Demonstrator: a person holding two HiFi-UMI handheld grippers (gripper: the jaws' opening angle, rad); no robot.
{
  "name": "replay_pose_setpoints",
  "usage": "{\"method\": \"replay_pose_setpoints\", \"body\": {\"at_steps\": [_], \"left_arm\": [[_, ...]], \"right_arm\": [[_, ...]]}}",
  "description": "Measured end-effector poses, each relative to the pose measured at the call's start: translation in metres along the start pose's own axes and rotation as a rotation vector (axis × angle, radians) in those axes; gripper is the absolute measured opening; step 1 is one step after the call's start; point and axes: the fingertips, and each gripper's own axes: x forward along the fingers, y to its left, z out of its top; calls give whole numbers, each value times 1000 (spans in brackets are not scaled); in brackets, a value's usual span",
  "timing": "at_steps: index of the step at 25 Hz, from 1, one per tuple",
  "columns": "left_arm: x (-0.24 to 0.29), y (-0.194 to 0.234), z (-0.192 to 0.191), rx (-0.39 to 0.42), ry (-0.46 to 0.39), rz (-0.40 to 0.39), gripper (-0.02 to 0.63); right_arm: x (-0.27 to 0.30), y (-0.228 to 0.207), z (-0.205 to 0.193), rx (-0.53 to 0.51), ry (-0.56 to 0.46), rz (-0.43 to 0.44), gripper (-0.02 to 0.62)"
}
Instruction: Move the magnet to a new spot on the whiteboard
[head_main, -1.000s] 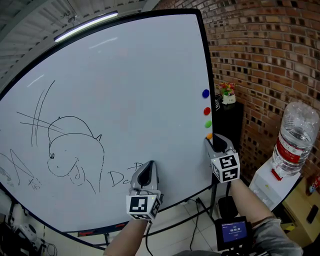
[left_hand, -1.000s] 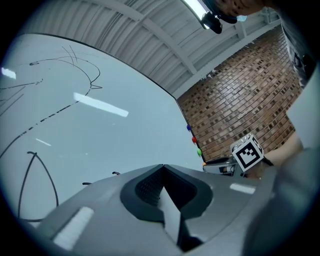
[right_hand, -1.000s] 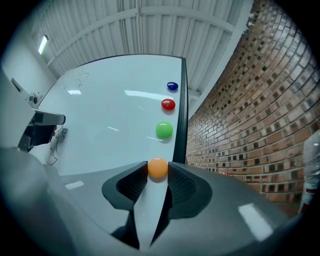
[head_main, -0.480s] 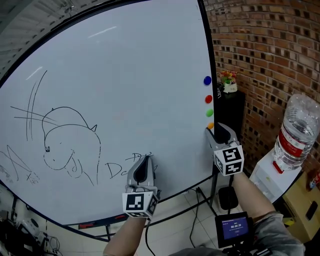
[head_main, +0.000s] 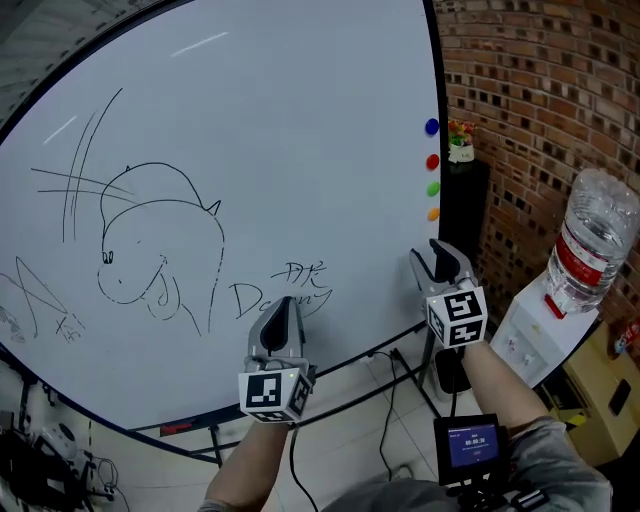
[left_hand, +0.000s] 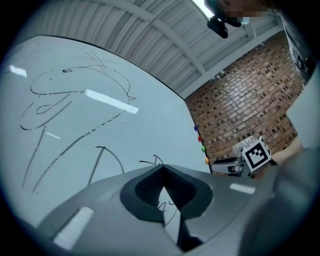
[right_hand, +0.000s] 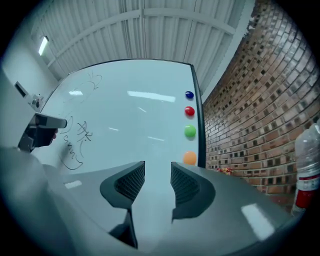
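Four round magnets sit in a column at the whiteboard's (head_main: 300, 150) right edge: blue (head_main: 432, 127), red (head_main: 432, 161), green (head_main: 433, 188) and orange (head_main: 433, 213). The right gripper view shows the same column, with the orange magnet (right_hand: 189, 158) lowest. My right gripper (head_main: 437, 262) hangs a little below the orange magnet and apart from it. Its jaws have just been opening and stand open (right_hand: 157, 172) with nothing between them. My left gripper (head_main: 280, 318) is low in front of the board by the handwriting. Its tips (left_hand: 162, 167) meet, shut and empty.
A marker drawing of an animal (head_main: 150, 250) and handwriting (head_main: 285, 290) cover the board's left and lower middle. A brick wall (head_main: 560, 90) stands to the right, with a black cabinet (head_main: 463, 200) and a water dispenser bottle (head_main: 590, 250). Cables lie on the floor (head_main: 400, 420).
My right gripper has drawn down and away from the orange magnet, which stays on the board. Its jaws have spread wider. The left gripper has sunk a little too.
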Motion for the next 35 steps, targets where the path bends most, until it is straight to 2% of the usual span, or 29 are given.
{"method": "replay_pose_setpoints", "body": {"at_steps": [8, 16, 18, 26, 32, 35], "left_arm": [[-108, 64, 11, -24, 30, 83, 0], [-224, 111, -5, -58, 107, 153, 0], [-246, 115, -9, -63, 127, 156, 0], [-309, 101, -17, -43, 181, 202, 0], [-337, 72, -19, -12, 202, 219, 0], [-351, 65, -32, -29, 229, 244, 0]], "right_arm": [[-45, 136, 17, -1, -1, 98, 127], [-114, 251, 31, 41, -10, 118, 15], [-130, 271, 33, 58, -2, 122, 6], [-177, 318, 33, 143, 33, 174, 6], [-209, 322, 21, 178, 79, 221, 6], [-227, 319, 8, 187, 89, 238, 5]]}}
